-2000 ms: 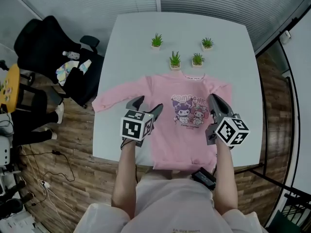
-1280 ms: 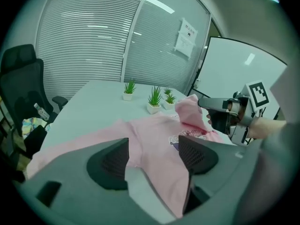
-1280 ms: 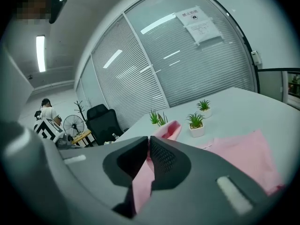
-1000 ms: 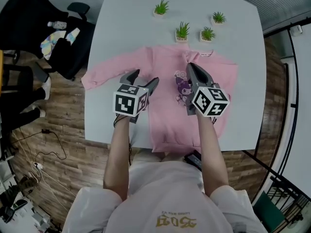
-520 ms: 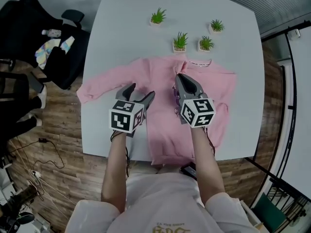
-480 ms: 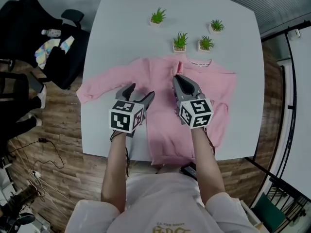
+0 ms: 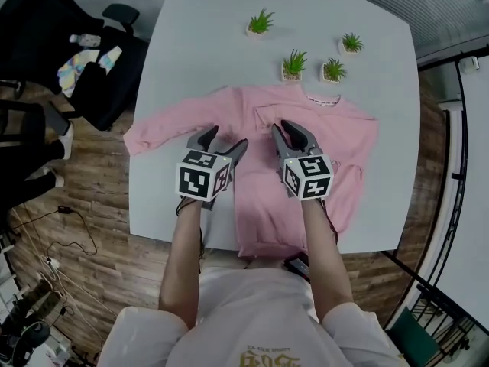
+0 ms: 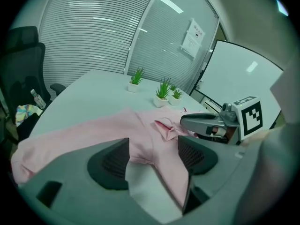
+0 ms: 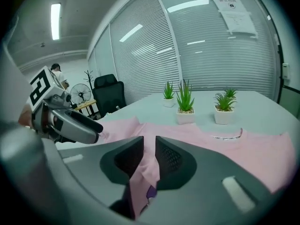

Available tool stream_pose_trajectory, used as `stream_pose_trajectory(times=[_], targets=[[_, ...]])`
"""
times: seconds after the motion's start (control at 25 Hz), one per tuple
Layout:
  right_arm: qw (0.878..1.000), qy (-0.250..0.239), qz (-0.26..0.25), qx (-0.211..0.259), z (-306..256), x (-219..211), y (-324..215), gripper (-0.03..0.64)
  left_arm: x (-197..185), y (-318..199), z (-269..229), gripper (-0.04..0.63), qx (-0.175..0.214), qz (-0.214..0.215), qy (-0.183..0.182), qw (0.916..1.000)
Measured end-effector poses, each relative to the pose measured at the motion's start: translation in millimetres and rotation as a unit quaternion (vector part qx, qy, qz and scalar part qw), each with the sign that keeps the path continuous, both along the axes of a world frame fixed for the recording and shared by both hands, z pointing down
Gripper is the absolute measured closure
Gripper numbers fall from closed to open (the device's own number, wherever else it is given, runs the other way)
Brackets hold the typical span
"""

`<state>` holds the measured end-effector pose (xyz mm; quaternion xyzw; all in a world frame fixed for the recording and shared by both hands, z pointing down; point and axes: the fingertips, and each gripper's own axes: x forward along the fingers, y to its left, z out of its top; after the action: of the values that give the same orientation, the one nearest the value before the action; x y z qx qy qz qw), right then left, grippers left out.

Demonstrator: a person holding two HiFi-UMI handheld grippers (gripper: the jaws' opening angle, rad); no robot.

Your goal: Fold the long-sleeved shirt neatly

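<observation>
pink shirt [image 7: 260, 189] on table [image 7: 206, 44], sleeve [image 7: 267, 115] folded inward

Office, glass partition with blinds [image 9: 211, 55], black swivel chair [image 7: 69, 52], whiteboard [image 8: 239, 78]

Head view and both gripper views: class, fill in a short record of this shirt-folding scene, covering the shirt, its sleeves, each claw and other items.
Shirt: pink, flat on white table
Outer sleeve: spread toward the person's left
Folded sleeve: lies across the chest
Left claw: open, empty, above shirt edge
Right claw: jaws just opening, pink fabric loose between them
Potted plants: four, beyond the collar
</observation>
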<state>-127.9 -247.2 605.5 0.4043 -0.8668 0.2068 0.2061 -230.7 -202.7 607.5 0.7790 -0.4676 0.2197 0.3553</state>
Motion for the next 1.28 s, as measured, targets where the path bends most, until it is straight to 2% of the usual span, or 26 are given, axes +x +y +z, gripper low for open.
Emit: stream_pose_trajectory(times=[0.04,0.12,0.16,0.24,0.36,0.52,0.92,1.12,1.28], targets=[[1.000,0.016,0.010,-0.002,5,4,-2,0.548,-1,0,1,0.261,-0.001,-0.001,0.000,1.0000],[0.998,0.058,0.006,-0.011,18,4,-1,0.558,-3,1,2,0.261,-0.003,-0.004,0.000,1.0000],[0.997,0.077,-0.009,-0.018,26,0,2,0.546,-4,1,3,0.262,-0.004,-0.004,0.000,1.0000],[0.993,0.108,-0.038,-0.031,40,-11,8,0.474,-4,3,5,0.261,-0.007,-0.005,0.000,1.0000],[0.989,0.138,-0.045,-0.027,47,-17,9,0.468,-3,7,8,0.261,-0.010,-0.005,-0.002,0.9999],[0.992,0.114,-0.032,-0.039,40,-11,12,0.419,-2,9,7,0.256,-0.011,-0.003,-0.006,0.9999],[0.999,0.034,0.013,-0.035,-10,12,52,0.410,19,18,-7,0.255,0.001,0.013,-0.017,0.9998],[1.000,0.014,0.016,-0.009,-44,27,69,0.410,28,34,-26,0.255,0.016,0.010,-0.034,0.9992],[1.000,0.004,0.016,0.013,-70,51,84,0.410,38,54,-45,0.255,0.031,-0.008,-0.043,0.9985]])
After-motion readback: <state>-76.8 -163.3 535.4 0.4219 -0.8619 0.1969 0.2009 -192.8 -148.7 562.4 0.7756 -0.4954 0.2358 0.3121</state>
